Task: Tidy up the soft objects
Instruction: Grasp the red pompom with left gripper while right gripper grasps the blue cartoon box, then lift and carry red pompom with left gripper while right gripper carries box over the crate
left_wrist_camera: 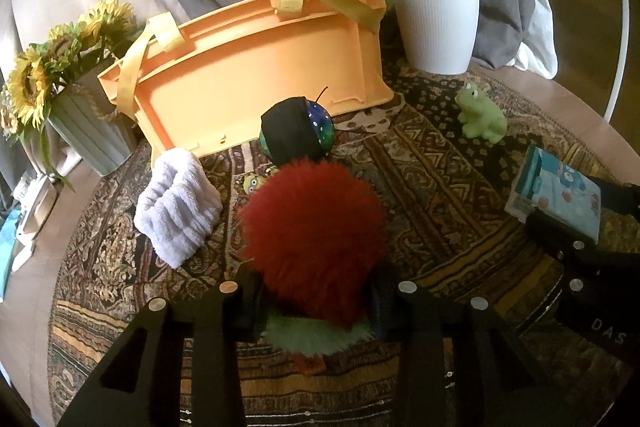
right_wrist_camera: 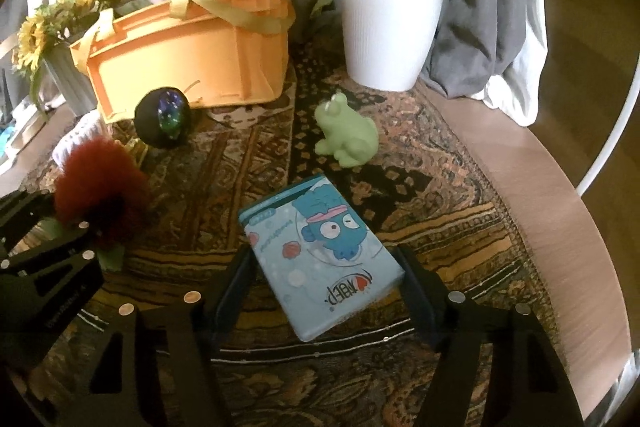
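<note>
Left tool (left_wrist_camera: 316,301) clenched on fluffy red-and-green plush pompom (left_wrist_camera: 314,239) between its fingers: light, squashy, best pinched mid-body. Right tool (right_wrist_camera: 326,281) straddling blue cartoon-printed soft pack (right_wrist_camera: 320,259), contact unclear; likely light, compressible.

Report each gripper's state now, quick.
Left gripper: closed on the red fluffy toy.
Right gripper: jaws either side of the blue tissue pack; grip cannot be told.

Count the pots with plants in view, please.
2: the white pot with green leaves stands behind the frog; the grey pot with sunflowers stands left of the orange basket. None seems hidden.
</note>
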